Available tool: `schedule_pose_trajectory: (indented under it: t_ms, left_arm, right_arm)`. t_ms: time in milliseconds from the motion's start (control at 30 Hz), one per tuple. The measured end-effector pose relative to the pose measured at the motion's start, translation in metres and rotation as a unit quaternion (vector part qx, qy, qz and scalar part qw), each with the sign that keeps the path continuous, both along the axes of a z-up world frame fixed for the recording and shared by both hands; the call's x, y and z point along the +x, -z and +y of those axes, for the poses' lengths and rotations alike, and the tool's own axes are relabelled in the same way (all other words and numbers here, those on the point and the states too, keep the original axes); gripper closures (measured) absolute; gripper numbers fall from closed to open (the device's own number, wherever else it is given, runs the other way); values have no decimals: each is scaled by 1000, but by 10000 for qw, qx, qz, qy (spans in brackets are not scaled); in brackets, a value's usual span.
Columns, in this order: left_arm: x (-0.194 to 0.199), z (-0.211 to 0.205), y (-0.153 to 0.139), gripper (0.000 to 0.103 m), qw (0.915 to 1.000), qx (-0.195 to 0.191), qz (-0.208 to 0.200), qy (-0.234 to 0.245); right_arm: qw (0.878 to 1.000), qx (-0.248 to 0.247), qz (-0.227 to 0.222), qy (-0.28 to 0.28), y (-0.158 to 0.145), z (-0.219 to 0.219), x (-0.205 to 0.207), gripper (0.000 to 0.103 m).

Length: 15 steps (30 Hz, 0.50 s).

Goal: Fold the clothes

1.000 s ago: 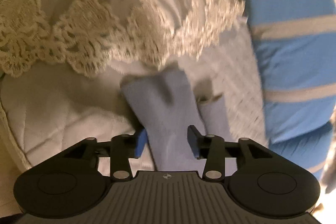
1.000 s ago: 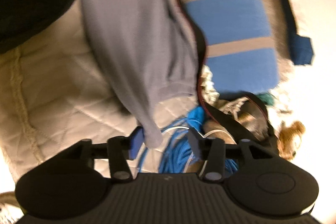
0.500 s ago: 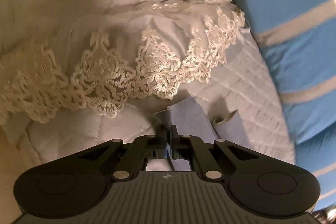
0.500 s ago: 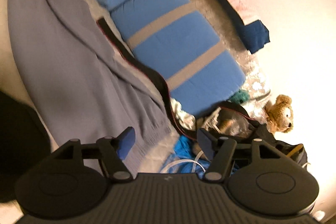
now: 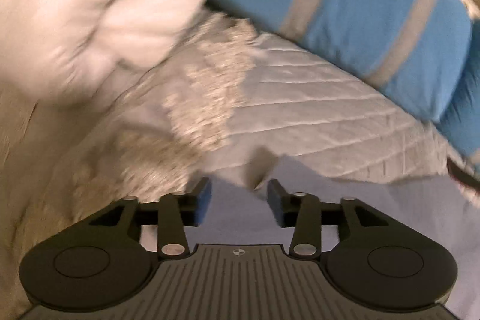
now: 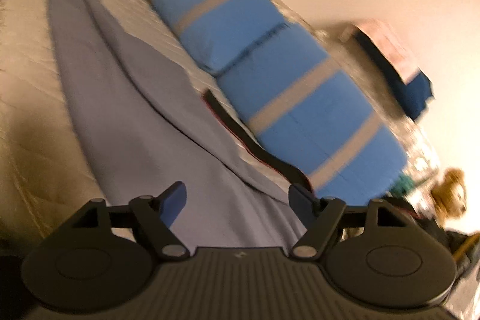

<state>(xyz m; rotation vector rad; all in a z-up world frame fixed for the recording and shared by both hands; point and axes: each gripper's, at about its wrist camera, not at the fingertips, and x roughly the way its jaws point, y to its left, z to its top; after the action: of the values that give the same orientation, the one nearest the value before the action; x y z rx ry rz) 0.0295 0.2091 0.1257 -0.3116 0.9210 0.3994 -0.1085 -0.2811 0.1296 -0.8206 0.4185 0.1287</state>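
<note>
I see the grey garment [image 6: 126, 116] spread lengthwise on the bed [image 5: 324, 98], near the blue striped pillow [image 6: 270, 74]. Both the left tongs [image 5: 238, 200] and the right tongs [image 6: 237, 200] are opening and grip nothing; cloth lies below them, not between the pads. Risk: with both ends released, a fold may slacken or lie crooked, and the black strap [image 6: 240, 134] at the right edge could snag. Motion blur obscures the lace trim [image 5: 204, 98]; the garment's near end is hidden behind the tongs.

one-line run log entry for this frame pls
step: between grasps | left gripper: jaws opening, empty | right gripper: jaws opening, empty | grey-lilac knit garment: flat on cream quilted bedspread | blue grey-striped bolster: alongside
</note>
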Motion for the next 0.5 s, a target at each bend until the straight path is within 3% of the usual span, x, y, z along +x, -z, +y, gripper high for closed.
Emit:
schedule_pose_trajectory:
  t_ms: [167,367,500]
  left_arm:
    - [39,-6,17,59,9991,-425,59,41]
    - [69,2,35,55,9986,41,174,496]
    - [74,27,54,55,9955,-618,155,700]
  right_arm:
    - [9993,-2,141,-336,18,29,3,18]
    - [9984,145,395,-375,35,37,11,18]
    - [9977,311,519,-303,35,33,17,17]
